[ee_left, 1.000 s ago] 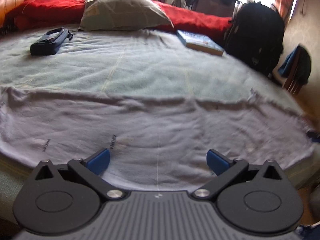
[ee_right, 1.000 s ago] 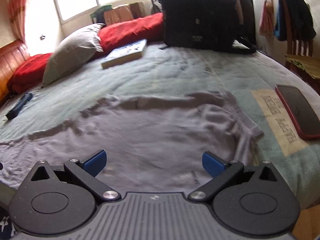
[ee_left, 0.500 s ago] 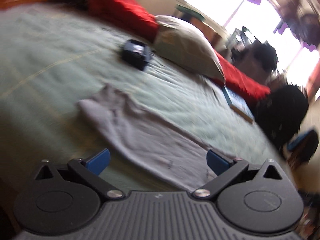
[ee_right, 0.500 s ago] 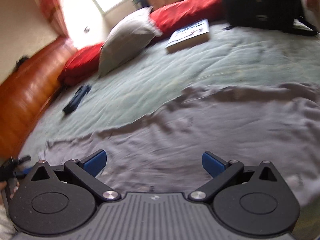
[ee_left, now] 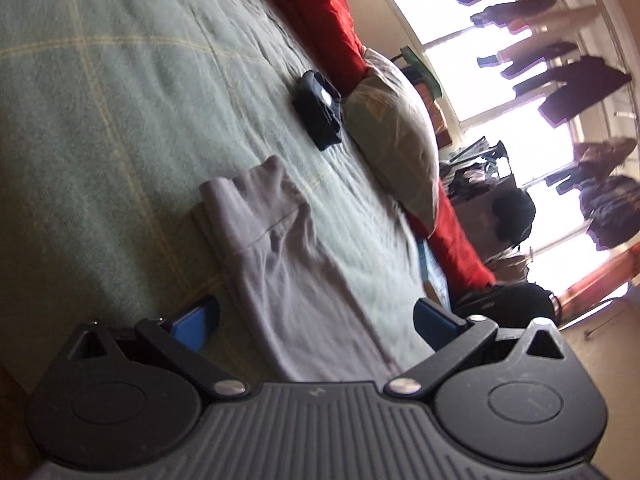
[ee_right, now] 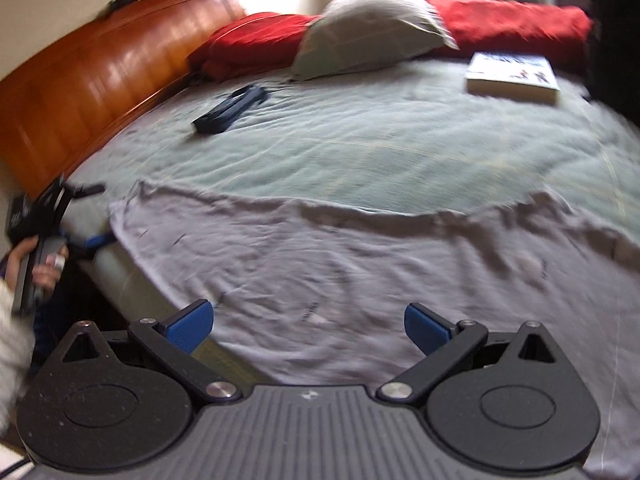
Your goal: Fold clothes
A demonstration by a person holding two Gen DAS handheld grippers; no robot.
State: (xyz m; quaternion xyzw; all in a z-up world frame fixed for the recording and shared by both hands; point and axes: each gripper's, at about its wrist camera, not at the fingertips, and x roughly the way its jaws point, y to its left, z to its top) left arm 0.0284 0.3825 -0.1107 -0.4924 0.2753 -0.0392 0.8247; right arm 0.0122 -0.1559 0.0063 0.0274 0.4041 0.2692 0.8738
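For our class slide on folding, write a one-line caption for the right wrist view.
Open right gripper poised over a grey garment spread on the green blanket.

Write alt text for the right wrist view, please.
A grey garment lies spread across a green bedspread, with the open right gripper above its near edge. Behind lie a book, a grey pillow and a dark case; the left gripper is far left.

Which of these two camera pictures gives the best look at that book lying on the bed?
The right wrist view. There the book lies in full sight on the green bedspread, cover facing up, near the red cushion. In the left wrist view only a blurred sliver of it shows.
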